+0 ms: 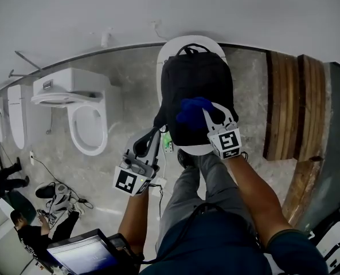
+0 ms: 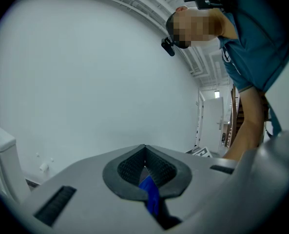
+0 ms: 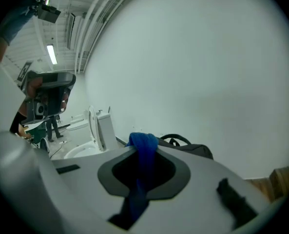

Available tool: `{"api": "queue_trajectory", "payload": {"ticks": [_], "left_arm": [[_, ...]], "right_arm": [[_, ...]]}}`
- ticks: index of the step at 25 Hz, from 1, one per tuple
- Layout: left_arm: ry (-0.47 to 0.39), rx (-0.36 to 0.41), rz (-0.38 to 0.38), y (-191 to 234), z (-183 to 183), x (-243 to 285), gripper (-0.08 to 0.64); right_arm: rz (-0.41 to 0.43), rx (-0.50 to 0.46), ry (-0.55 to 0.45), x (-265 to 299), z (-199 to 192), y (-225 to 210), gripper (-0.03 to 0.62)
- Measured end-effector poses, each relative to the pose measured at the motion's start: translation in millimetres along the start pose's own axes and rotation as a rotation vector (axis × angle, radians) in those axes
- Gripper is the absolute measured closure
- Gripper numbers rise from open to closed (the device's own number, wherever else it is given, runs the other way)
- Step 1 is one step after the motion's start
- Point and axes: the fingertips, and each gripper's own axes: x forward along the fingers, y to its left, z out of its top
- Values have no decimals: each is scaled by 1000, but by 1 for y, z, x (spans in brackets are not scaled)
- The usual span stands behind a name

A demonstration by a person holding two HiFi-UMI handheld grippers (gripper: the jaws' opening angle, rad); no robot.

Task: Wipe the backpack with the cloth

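Right gripper (image 1: 215, 115) clamps the one blue cloth (image 1: 190, 111) on the single black backpack (image 1: 195, 76); left gripper (image 1: 152, 135) closed, perhaps nipping something blue.

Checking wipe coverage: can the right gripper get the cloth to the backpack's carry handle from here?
Probably yes. The right gripper, shut on the blue cloth, is over the front of the backpack, and nothing lies between it and the carry handle.

Bathroom tally

One backpack (image 1: 195, 90), one cloth (image 1: 192, 111), two grippers (left gripper (image 1: 157, 132), right gripper (image 1: 210, 112)), at least three toilets (image 1: 72, 82) (image 1: 170, 51) (image 1: 16, 110), one laptop (image 1: 81, 254), two bystanders (image 1: 29, 231) (image 1: 3, 183).
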Motion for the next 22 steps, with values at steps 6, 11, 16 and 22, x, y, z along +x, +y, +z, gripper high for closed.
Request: {"api": "queue_trajectory", "payload": {"ticks": [6, 11, 16, 22], "left_arm": [[-12, 26, -10, -28, 29, -27, 557], [-45, 57, -36, -48, 65, -47, 557], [-99, 78, -50, -77, 111, -73, 557], [-120, 122, -52, -124, 159, -116, 557]], "right_arm": [[-82, 28, -123, -68, 57, 8, 565], [-125, 29, -280, -133, 127, 19, 565], [-125, -27, -404, -207, 193, 44, 565], [-161, -94, -490, -301, 245, 79, 565]]}}
